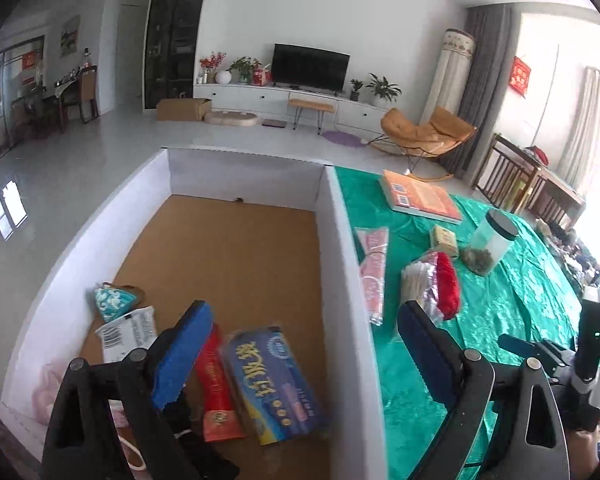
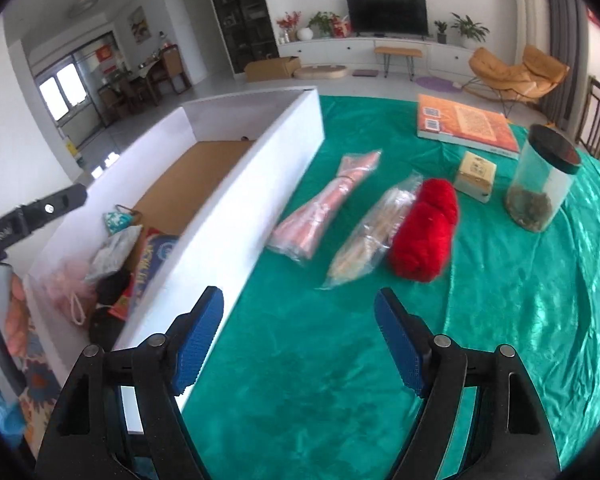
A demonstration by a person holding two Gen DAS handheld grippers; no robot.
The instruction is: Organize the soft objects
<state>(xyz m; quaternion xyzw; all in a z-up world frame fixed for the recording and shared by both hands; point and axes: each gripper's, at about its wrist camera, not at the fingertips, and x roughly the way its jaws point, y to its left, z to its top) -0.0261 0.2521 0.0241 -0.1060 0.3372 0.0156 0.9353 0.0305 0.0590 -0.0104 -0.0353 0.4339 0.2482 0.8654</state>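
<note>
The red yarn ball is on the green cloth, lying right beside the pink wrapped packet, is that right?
Not quite. The red yarn ball is on the green cloth, but it lies beside the clear packet of beige material. The pink wrapped packet is one place further toward the white box. The right wrist view shows it.

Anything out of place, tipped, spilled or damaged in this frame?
Nothing stands out. The lidded jar stands upright on the green cloth, nothing spilled. The red yarn and two clear-wrapped bundles lie loose but intact outside the white box. Both grippers are open and empty.
</note>
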